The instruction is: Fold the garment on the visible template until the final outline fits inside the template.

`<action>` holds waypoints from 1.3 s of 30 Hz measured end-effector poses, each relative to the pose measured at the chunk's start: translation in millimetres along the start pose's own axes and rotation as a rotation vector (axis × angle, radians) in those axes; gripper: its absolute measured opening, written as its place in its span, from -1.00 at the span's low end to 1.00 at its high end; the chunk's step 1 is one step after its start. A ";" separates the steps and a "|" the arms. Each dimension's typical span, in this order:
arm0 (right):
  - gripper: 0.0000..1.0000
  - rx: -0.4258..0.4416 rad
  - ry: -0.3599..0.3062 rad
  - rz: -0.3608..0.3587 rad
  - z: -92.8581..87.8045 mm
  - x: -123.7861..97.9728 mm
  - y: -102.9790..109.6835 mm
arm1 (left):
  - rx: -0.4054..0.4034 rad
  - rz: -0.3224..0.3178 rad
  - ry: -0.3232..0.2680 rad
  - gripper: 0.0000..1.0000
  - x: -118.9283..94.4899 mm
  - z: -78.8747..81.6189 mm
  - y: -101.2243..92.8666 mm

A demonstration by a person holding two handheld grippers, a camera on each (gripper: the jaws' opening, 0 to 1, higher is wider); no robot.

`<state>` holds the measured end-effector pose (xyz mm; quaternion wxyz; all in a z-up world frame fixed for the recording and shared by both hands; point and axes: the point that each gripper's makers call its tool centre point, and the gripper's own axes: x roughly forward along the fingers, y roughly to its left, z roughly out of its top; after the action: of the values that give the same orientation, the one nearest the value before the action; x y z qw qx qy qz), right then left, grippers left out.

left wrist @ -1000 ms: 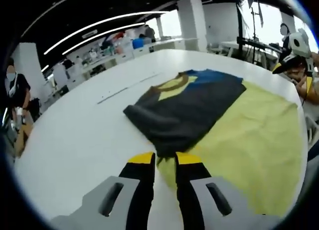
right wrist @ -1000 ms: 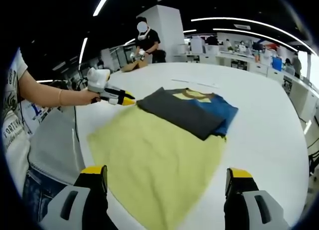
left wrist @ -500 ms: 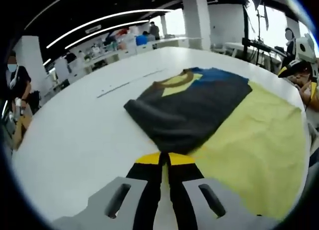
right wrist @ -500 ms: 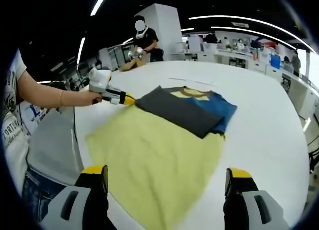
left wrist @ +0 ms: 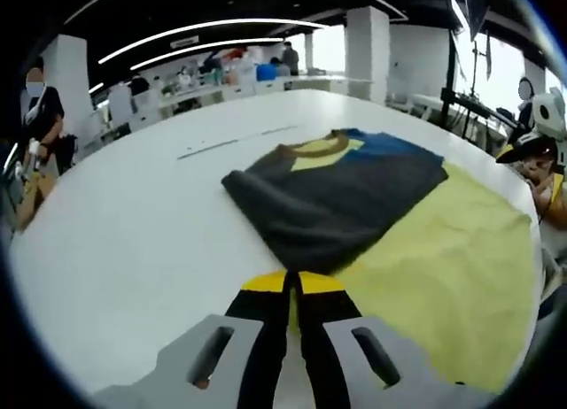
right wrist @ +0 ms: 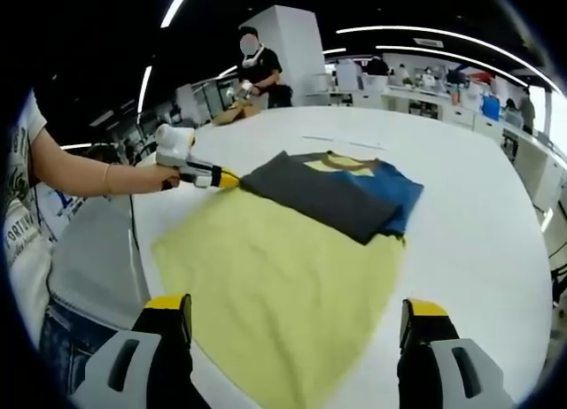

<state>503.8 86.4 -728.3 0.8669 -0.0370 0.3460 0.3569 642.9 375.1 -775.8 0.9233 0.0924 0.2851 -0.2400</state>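
Note:
The garment (left wrist: 345,196) is a dark grey, blue and yellow shirt, folded into a narrow strip. It lies across the far part of the yellow template cloth (left wrist: 443,258) on the white table. My left gripper (left wrist: 292,281) is shut at the garment's near corner, its jaws pressed together on the hem. In the right gripper view the same left gripper (right wrist: 232,181) touches the left corner of the garment (right wrist: 328,196). My right gripper (right wrist: 294,307) stands wide open above the near edge of the template (right wrist: 275,276), with nothing between its fingers.
The round white table (right wrist: 478,241) has bare surface to the right of the cloth, and its edge runs close on the left. A person's arm (right wrist: 89,174) holds the left gripper. Another person in black (right wrist: 257,68) stands behind the table. Benches line the far wall.
The left jaws went from slightly apart to pressed together at the garment's corner. The left gripper view has shifted a little. The right gripper stays open in place.

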 end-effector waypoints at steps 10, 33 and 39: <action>0.96 -0.006 0.004 0.027 -2.8 0.2 4.2 | -0.032 -0.025 -0.018 -0.70 -16.6 -1.1 -1.7; 0.93 -0.079 0.054 0.160 -13.3 -9.6 22.1 | 0.014 -0.327 -0.048 0.22 -89.1 -4.5 -78.3; 0.89 -0.118 0.096 0.180 -24.5 -12.5 26.8 | 0.024 -0.400 -0.023 0.22 -103.8 -17.3 -106.2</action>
<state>466.1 91.3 -734.1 0.8101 -0.0736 0.3676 0.4508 506.9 328.9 -734.3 0.8594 0.0422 0.2841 -0.4231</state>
